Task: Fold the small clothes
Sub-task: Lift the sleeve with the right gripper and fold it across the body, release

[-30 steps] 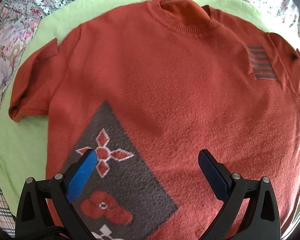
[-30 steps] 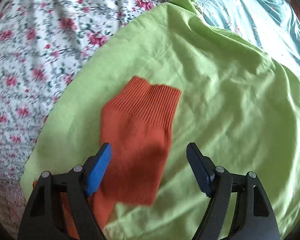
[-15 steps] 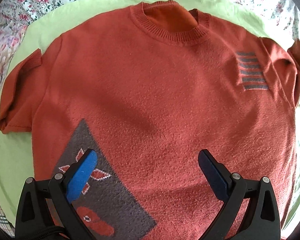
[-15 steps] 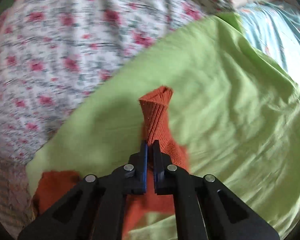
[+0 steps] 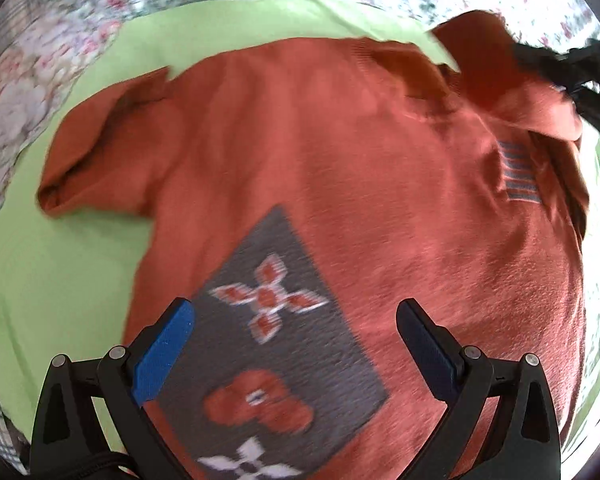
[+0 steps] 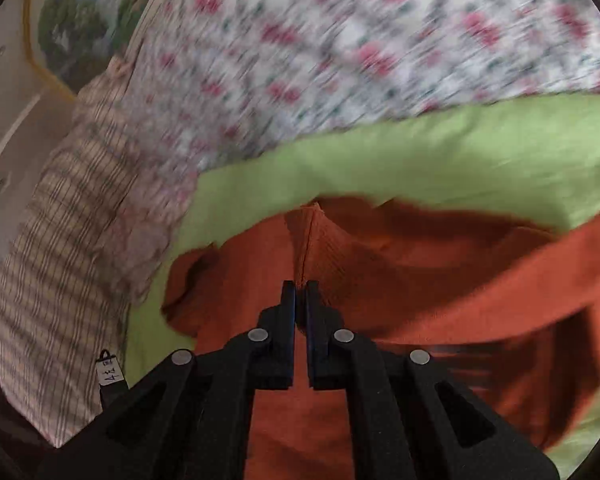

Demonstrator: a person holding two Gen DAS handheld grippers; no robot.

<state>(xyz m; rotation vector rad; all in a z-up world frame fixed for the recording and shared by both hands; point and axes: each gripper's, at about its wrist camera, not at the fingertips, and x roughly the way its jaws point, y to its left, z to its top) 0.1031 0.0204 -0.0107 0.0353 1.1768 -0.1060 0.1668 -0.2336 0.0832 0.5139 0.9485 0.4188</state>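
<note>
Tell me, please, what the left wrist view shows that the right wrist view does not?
Only the left wrist view shows the open left gripper above the sweater's grey flower patch, the grey stripes near the shoulder, and the left sleeve lying flat.

Only the right wrist view shows the right gripper's pads shut on the right sleeve, a plaid cloth and a wall picture.

Both show the orange sweater, the green sheet and the floral bedding.
</note>
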